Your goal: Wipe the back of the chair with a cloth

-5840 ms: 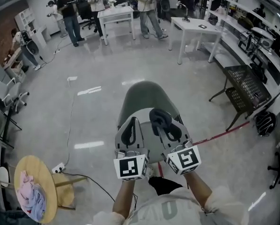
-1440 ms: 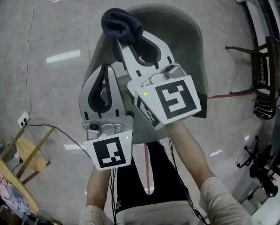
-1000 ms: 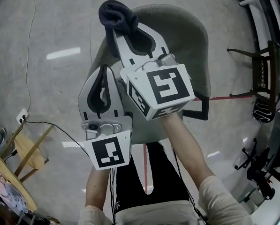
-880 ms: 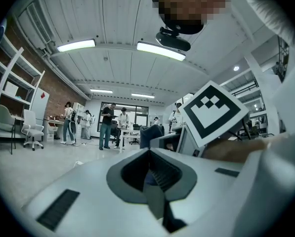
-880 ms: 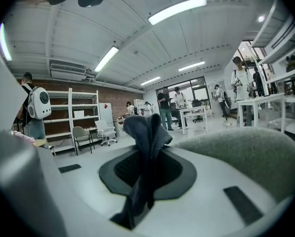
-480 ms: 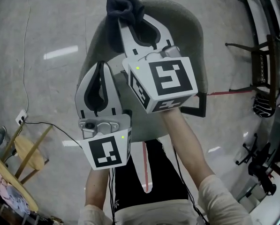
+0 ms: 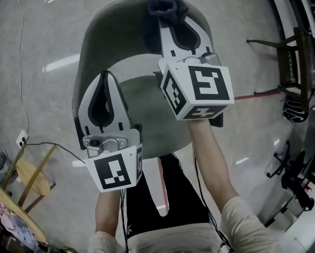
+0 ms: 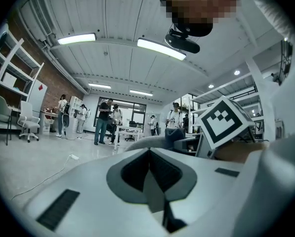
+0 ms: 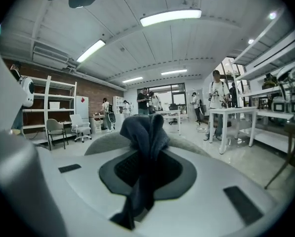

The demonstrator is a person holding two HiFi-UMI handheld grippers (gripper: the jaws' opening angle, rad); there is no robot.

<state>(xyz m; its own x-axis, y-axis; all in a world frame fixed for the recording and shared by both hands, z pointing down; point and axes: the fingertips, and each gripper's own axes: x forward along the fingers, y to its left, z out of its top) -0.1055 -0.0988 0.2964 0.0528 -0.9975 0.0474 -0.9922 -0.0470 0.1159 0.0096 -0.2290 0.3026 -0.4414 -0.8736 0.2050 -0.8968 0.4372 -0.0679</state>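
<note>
The right gripper (image 7: 173, 21) squeezes a dark blue soft cloth (image 7: 166, 0), bunched at its tip at the top of the grey curved chair back (image 7: 102, 28); the left gripper (image 7: 103, 76) is closed.

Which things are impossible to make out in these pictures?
Where the cloth meets the chair back: head view, the bunched cloth covers it.
Seat, right part: head view, behind the right tongs and their marker cube.
Distant people, their actions: both gripper views, too small.

The right tongs (image 9: 146, 132) pinch a dark cloth (image 9: 143, 132) above the grey chair back (image 9: 107, 142).
</note>
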